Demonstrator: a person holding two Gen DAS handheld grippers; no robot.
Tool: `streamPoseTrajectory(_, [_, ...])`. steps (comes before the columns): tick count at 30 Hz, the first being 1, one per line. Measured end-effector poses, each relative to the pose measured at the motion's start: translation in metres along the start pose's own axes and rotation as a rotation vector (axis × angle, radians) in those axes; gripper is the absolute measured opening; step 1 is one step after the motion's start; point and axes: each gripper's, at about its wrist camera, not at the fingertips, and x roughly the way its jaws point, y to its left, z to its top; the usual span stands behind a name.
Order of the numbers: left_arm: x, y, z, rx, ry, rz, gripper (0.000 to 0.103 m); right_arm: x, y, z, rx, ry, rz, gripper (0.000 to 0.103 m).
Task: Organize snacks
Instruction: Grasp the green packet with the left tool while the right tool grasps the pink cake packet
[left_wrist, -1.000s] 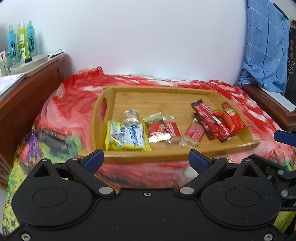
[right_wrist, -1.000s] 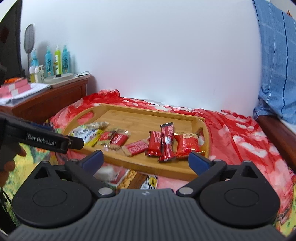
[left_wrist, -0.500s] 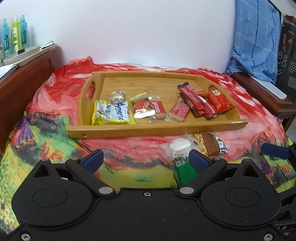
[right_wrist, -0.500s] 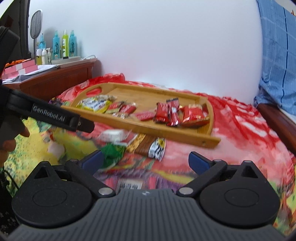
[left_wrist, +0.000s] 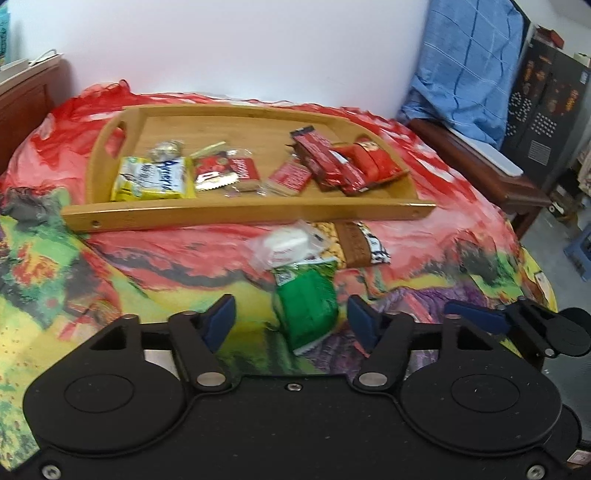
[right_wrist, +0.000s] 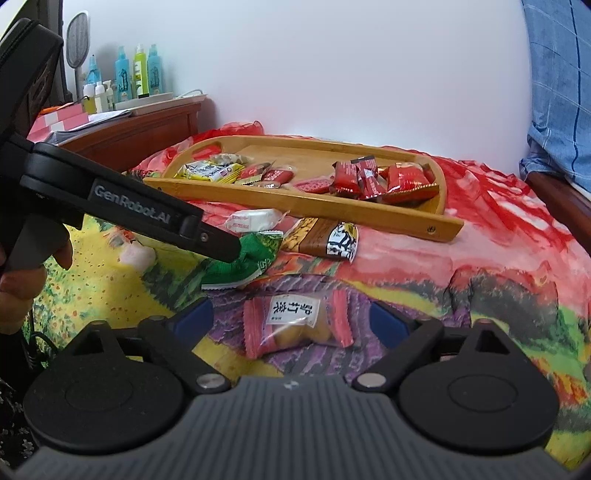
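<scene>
Closing on the green packet (left_wrist: 308, 308): left claw (left_wrist: 291, 323) jaws are coming together with the packet between them, pads not yet touching it. Packet lies on the bed's patterned cover (left_wrist: 74, 266), just in front of the wooden tray (left_wrist: 236, 216).

Right claw (right_wrist: 291, 325) also closing but spread wide, straddling a pink wrapped snack (right_wrist: 295, 326) with a white label; pads clear of it.

View differences:
- Pink snack shows only in the right wrist view; in the left view only the right claw's blue pad and linkage show at the right edge.
- Right view shows the left claw from the side, tip at the green packet (right_wrist: 243, 262), plus the person's hand (right_wrist: 26, 273) on its handle.
- Both views show the white sachet (left_wrist: 284, 242) and brown-and-yellow bar (left_wrist: 354, 242) between packet and tray, and the tray holding a yellow pack (left_wrist: 153, 179) and red wrappers (left_wrist: 340, 162).
- Bottles (right_wrist: 136, 72) on the side cabinet are clear only in the right view.
</scene>
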Motion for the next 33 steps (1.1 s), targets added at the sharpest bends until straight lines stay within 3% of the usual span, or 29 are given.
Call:
streamPoseTrajectory(3, [0.004, -0.004, 0.000, -0.004, 0.009, -0.019, 0.047, 0.000, 0.001, -0.002, 0.015, 0.004, 0.007, 0.085])
streamPoseTrajectory(7, [0.010, -0.008, 0.000, -0.013, 0.016, -0.012, 0.046, 0.003, 0.000, -0.003, 0.021, 0.017, 0.004, 0.081])
streamPoseTrajectory(15, [0.022, -0.008, 0.002, -0.052, 0.031, -0.001, 0.046, 0.009, -0.004, -0.003, 0.058, 0.020, 0.000, 0.080])
streamPoseTrajectory(20, [0.027, -0.009, 0.004, -0.064, 0.038, -0.009, 0.037, 0.014, -0.002, -0.005, 0.057, 0.024, -0.002, 0.080])
streamPoseTrajectory(24, [0.026, -0.009, 0.002, -0.073, 0.029, -0.013, 0.032, 0.013, -0.001, -0.006, 0.059, 0.025, -0.002, 0.071])
streamPoseTrajectory(33, [0.015, -0.012, 0.000, -0.046, 0.018, -0.003, 0.031, 0.004, 0.000, -0.001, 0.053, 0.018, 0.005, 0.066])
